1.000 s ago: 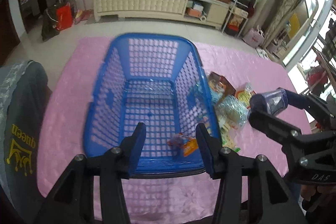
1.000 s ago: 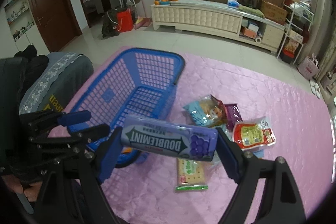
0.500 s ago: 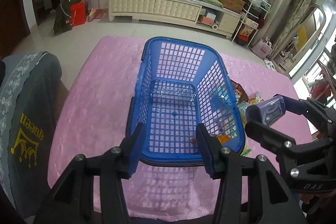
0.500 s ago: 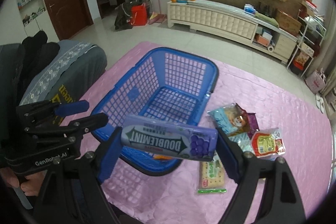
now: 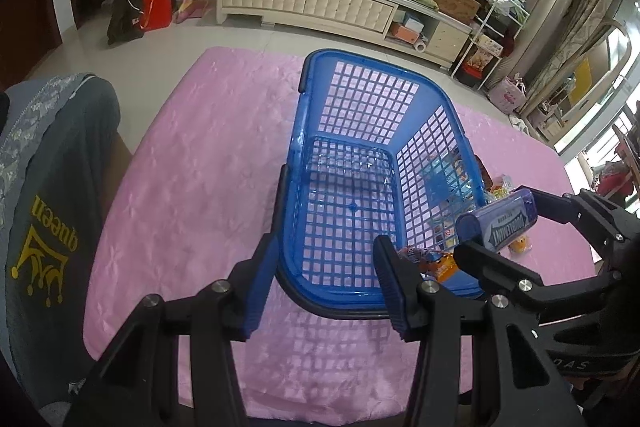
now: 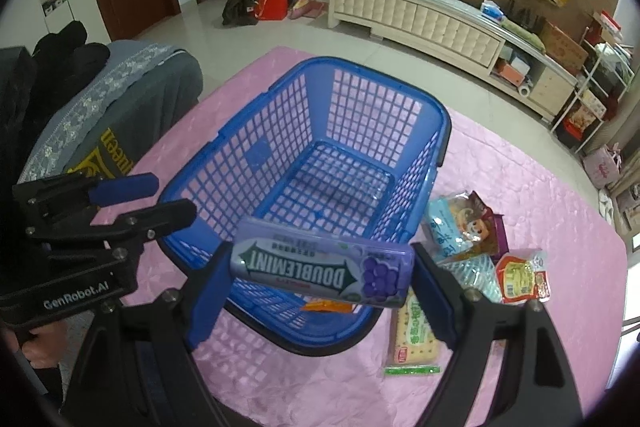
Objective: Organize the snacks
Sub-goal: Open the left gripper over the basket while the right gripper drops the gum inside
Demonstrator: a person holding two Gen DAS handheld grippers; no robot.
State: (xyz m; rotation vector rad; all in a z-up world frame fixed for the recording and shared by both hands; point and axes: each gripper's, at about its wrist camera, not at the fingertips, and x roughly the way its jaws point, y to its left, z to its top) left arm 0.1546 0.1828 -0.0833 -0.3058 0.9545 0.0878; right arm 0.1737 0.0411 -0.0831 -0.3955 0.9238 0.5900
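Note:
A blue plastic basket (image 5: 362, 89) (image 6: 380, 69) stands on the pink tablecloth (image 5: 192, 187). An orange packet (image 5: 438, 265) (image 6: 324, 305) lies at its near end. My right gripper (image 6: 320, 271) (image 5: 496, 223) is shut on a purple Doublemint gum box (image 6: 316, 267) (image 5: 498, 225), held crosswise above the basket's near right corner. My left gripper (image 5: 326, 283) (image 6: 140, 199) is open with nothing between its fingers. It hangs by the basket's near left corner, apart from the wall.
Loose snacks lie right of the basket: a light blue bag (image 6: 452, 223), a red and yellow packet (image 6: 520, 277) and a cracker pack (image 6: 414, 331). A chair with a grey cover (image 5: 48, 207) stands at the table's left edge. A hand (image 6: 40, 351) holds the left gripper.
Both grippers have drifted left and a little down. The gum box has gone from over the cloth beside the basket to over its near end. The jaws are unchanged.

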